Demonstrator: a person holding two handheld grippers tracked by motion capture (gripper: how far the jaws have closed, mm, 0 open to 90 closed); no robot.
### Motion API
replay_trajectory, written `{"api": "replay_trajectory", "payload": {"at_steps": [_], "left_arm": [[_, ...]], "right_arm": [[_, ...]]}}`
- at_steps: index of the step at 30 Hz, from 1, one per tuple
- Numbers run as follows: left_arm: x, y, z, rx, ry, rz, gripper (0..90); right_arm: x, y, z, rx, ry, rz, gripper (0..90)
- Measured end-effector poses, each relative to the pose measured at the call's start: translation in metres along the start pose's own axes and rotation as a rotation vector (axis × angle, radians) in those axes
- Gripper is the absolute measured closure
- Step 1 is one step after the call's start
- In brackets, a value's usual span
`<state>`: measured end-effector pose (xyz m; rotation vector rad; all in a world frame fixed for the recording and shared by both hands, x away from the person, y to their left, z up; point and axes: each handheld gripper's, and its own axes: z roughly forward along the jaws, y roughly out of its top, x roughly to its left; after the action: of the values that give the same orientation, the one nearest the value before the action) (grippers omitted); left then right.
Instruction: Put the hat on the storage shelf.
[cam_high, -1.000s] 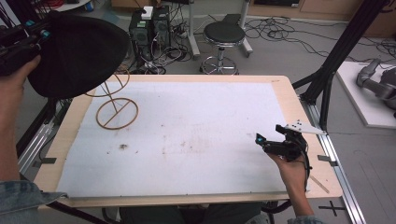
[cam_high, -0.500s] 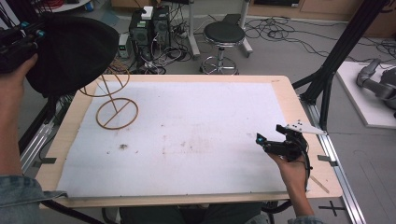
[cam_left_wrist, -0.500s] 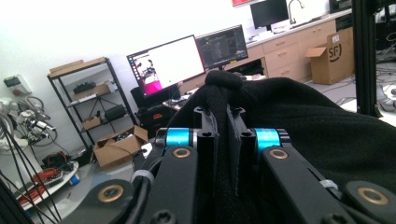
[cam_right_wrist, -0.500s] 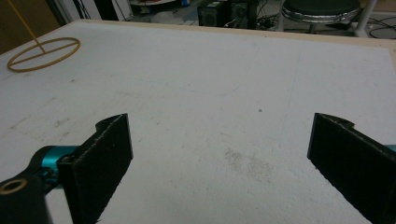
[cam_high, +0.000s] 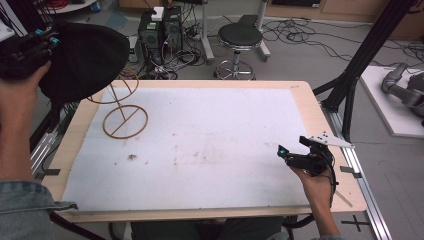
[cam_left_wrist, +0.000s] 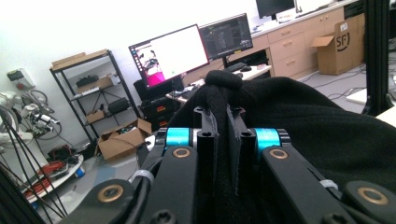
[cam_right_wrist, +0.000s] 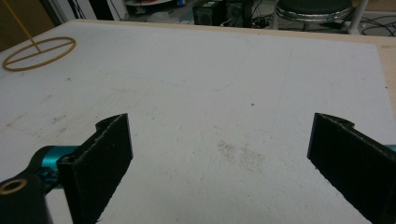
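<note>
Left gripper: jaws clamped on a fold of the black hat, held in the air past the table's far-left corner, above the wooden hat stand. Right gripper: jaws spread wide, nothing between them, low over the white mat near the right edge.

Progress, as judged: hat is grasped and lifted; it is not on the stand's upper ring. Lowering and release remain.

The left gripper view shows the pinch itself; the high view gives the hat's position relative to the stand.

Grey floor strewn with cables; black round stool behind the surface; two monitors on a far desk
</note>
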<state>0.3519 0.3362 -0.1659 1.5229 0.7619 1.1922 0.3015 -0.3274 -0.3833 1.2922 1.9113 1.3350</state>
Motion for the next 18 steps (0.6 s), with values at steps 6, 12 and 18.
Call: {"api": "replay_trajectory", "payload": {"at_steps": [6, 12, 18], "left_arm": [[0.001, -0.007, 0.008, 0.012, -0.001, -0.004, 83.7], [0.002, -0.016, 0.015, 0.025, 0.001, -0.003, 83.7], [0.001, -0.026, 0.022, 0.045, -0.006, -0.009, 83.7]], "right_arm": [[-0.001, -0.002, -0.007, -0.006, -0.011, 0.002, 6.3], [-0.002, -0.004, -0.013, -0.007, -0.024, 0.009, 6.3], [-0.003, -0.006, -0.015, -0.006, -0.028, 0.014, 6.3]]}}
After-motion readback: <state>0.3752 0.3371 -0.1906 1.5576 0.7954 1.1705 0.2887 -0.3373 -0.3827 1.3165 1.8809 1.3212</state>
